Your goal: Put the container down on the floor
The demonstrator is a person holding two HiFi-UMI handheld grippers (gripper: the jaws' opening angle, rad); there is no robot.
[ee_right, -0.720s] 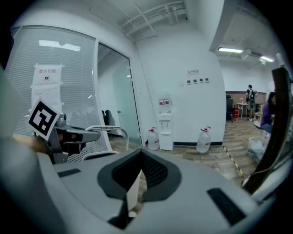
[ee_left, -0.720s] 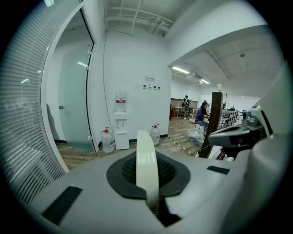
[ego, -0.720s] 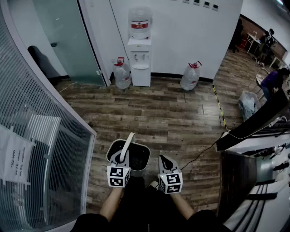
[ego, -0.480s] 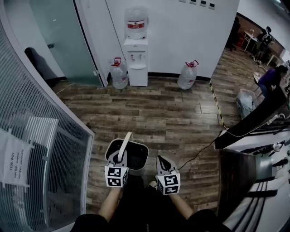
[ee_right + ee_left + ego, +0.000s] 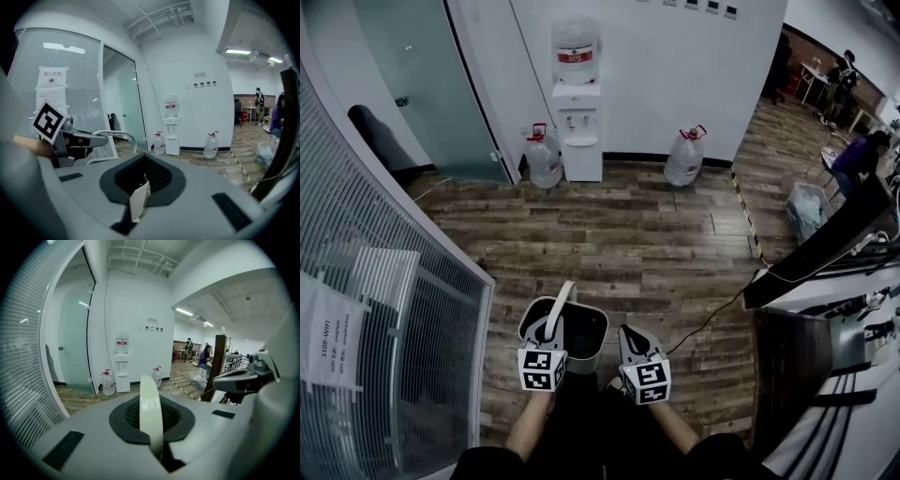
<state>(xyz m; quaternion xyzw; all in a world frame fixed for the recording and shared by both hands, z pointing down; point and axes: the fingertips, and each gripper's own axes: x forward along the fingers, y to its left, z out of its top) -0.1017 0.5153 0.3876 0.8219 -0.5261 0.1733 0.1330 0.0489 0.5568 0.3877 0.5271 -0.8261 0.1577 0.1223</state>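
Observation:
A white container (image 5: 584,354) with a dark inside is at my feet, over the wooden floor. Its white strap handle (image 5: 563,302) stands upright. My left gripper (image 5: 553,328) is shut on that handle, which runs up between the jaws in the left gripper view as a white band (image 5: 151,413). I cannot tell whether the container's base touches the floor. My right gripper (image 5: 630,336) hovers just right of the container, apart from it. Its jaws are shut on a small white scrap (image 5: 139,200). The right gripper view shows the left gripper (image 5: 75,139) and the handle (image 5: 117,136) off to the left.
A water dispenser (image 5: 579,122) stands against the far wall between two water jugs (image 5: 542,155) (image 5: 686,157). A glass wall with blinds (image 5: 384,309) runs along the left. A dark desk (image 5: 825,253) and a floor cable (image 5: 712,319) lie to the right. People (image 5: 858,155) are far right.
Both grippers and the container keep their places relative to one another. The whole view has drifted slightly, so the dispenser and wall sit a little further left.

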